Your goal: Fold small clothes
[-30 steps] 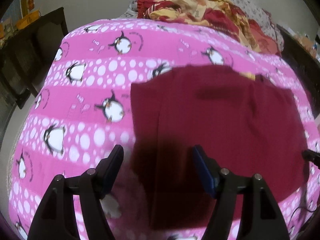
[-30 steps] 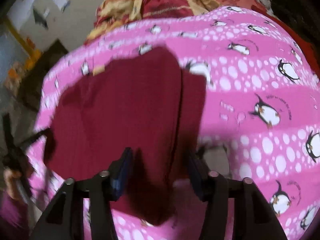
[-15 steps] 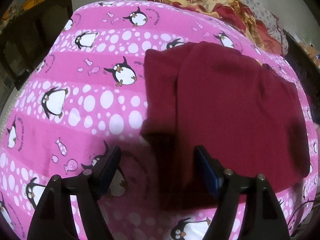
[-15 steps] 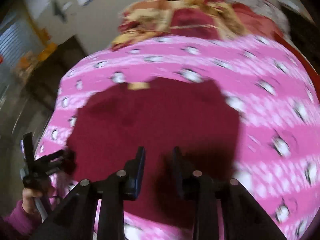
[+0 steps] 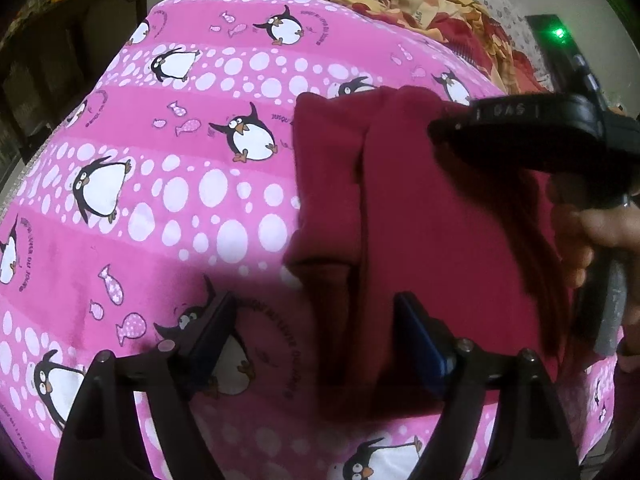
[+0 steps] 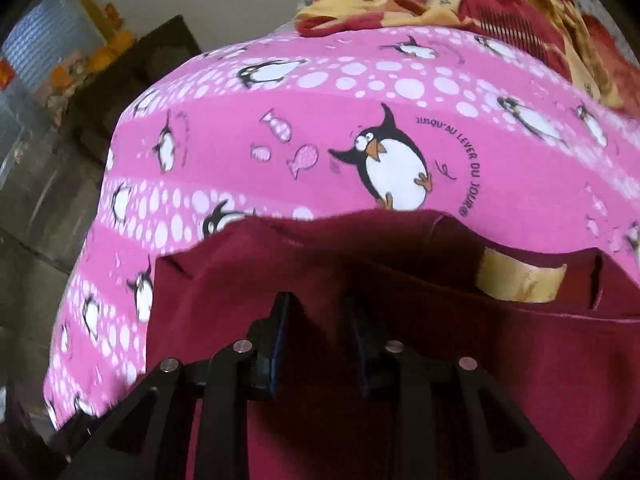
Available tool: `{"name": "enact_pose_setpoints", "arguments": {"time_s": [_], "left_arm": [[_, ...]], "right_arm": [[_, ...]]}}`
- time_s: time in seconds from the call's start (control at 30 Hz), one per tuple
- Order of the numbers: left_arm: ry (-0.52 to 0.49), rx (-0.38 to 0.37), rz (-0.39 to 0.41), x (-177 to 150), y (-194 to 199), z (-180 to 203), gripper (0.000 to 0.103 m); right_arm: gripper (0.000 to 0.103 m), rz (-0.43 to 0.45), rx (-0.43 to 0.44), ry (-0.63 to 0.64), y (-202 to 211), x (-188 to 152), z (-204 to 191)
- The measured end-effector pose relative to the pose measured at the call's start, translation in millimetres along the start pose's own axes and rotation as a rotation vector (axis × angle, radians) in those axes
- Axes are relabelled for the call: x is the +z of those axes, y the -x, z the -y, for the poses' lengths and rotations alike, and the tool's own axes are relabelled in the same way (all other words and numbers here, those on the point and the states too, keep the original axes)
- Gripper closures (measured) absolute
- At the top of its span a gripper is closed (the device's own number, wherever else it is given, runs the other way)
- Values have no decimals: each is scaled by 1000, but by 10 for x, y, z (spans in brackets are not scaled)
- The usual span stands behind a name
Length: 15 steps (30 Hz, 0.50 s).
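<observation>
Maroon garment (image 5: 440,216) lies spread flat on a pink penguin-print blanket (image 5: 192,184), with 1 narrow folded strip along its 9 o'clock edge in the left wrist view. A pale yellow label (image 6: 520,280) shows at its far edge in the right wrist view, toward 2 o'clock. The left gripper (image 5: 316,332) hangs over the garment's near edge at 6 o'clock, its jaws opening wide, the cloth below them but not pinched. The right gripper (image 6: 318,328) hovers above the garment's upper part, jaws narrowly parted; whether they nip any cloth I cannot tell. A person's hand (image 5: 588,232) grips that tool's handle at 3 o'clock. Beyond the blanket, at 12 o'clock, sits a crumpled red and yellow cloth (image 5: 432,4).
</observation>
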<state>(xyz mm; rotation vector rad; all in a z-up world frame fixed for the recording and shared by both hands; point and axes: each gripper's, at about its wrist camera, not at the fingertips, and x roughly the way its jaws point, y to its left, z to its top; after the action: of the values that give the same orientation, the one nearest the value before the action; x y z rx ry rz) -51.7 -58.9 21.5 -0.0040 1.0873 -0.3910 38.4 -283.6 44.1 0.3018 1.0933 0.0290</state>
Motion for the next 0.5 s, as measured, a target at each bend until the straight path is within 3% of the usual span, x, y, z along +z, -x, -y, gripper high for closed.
{"name": "enact_pose_setpoints", "arguments": {"time_s": [0.27, 0.4, 0.5], "left_arm": [[-10, 13, 15, -40, -6, 46, 18], [1, 5, 11, -35, -1, 33, 18], [-3, 8, 8, -43, 5, 32, 17]], "right_arm": [[65, 26, 60, 62, 272, -3, -309], [64, -1, -8, 128, -7, 46, -531], [64, -62, -50, 99, -299, 69, -480]]}}
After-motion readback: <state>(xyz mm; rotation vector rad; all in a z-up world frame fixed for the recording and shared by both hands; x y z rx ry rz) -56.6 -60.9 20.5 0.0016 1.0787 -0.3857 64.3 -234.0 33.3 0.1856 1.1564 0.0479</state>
